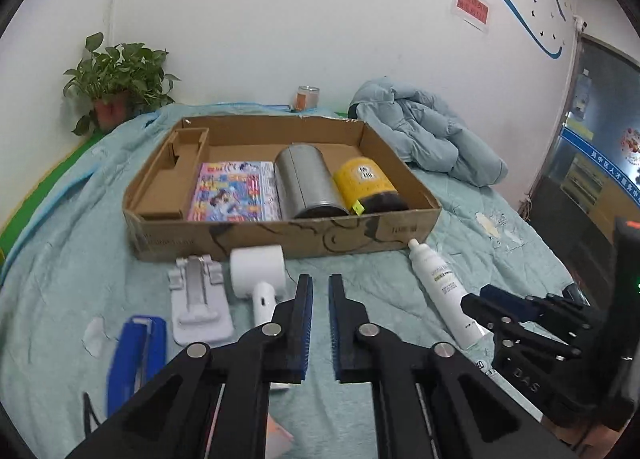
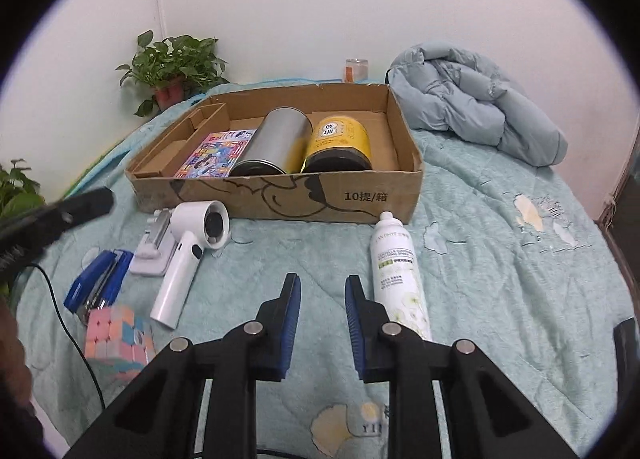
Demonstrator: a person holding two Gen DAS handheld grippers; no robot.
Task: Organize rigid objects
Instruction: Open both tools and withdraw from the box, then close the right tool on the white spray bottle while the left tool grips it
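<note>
White spray bottle [image 2: 396, 271] just beside the right tool [image 2: 322, 291], a little ahead and to its right side. Lying flat on the bed [image 2: 500, 259]. Long way pointing forward, cap end toward the cardboard box [image 2: 280, 199], nearly in line with the tool's fingers. Right tool partly open, holding nothing. Left tool [image 1: 320, 291] open only a narrow way, also holding nothing, and farther from the bottle. So probably a job for the right tool: a small move to the right, maybe a turn to pinch across the round body.

White fan [image 2: 188, 247], white stand [image 2: 154, 247], blue stapler [image 2: 98, 283] and pink cube [image 2: 118, 339] ahead and left of the right tool, nearer the left tool.

Inside the box, straight ahead: colorful book [image 2: 218, 153] lying flat, silver can [image 2: 276, 145] on its side, yellow can [image 2: 340, 145] on its side, touching each other. Narrow side part at the far left looking bare.
</note>
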